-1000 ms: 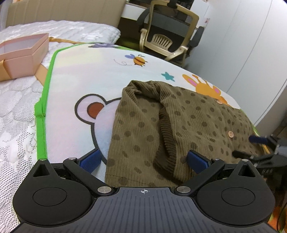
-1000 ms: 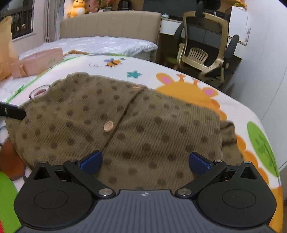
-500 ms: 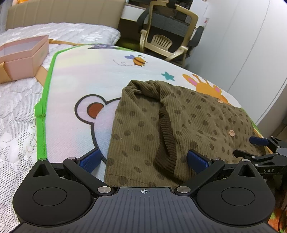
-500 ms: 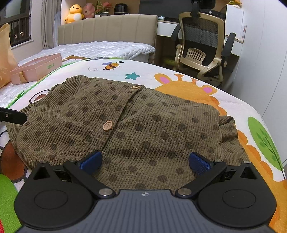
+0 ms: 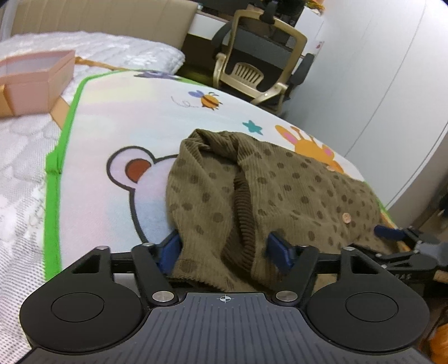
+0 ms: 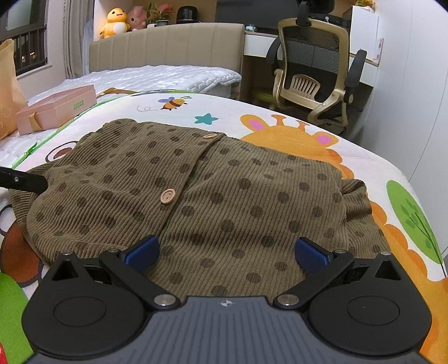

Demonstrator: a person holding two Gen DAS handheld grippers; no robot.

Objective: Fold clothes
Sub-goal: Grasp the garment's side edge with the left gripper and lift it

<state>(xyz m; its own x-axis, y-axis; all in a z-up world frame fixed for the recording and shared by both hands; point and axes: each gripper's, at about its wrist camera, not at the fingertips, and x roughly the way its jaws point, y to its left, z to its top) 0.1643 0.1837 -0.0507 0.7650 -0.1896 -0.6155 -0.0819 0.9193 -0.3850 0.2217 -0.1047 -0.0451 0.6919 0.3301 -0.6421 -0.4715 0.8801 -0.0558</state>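
Both grippers are sitting wide open, gripping nothing: left gripper (image 5: 225, 249) straddling the olive dotted cardigan (image 6: 196, 193) hem, right gripper (image 6: 225, 252) likewise. Cardigan is lying on the cartoon mat (image 5: 126, 126). Pink box (image 6: 58, 107) is lying open; contents unclear.

This is looking like a bedroom in a home. A bed (image 6: 156, 75) with a padded beige headboard (image 6: 168, 46) is taking up the far end, its white quilted cover showing along the left edge. A children's cartoon mat (image 6: 280, 117) is lying over the mattress, showing a bee, a star and a giraffe. Plush toys (image 6: 114, 22) are sitting on the ledge behind the headboard. A mesh office chair (image 6: 313, 72) is standing at a white desk (image 6: 257, 44) by the far right corner, and a pink gift box (image 6: 58, 107) is resting near the bed's left edge.
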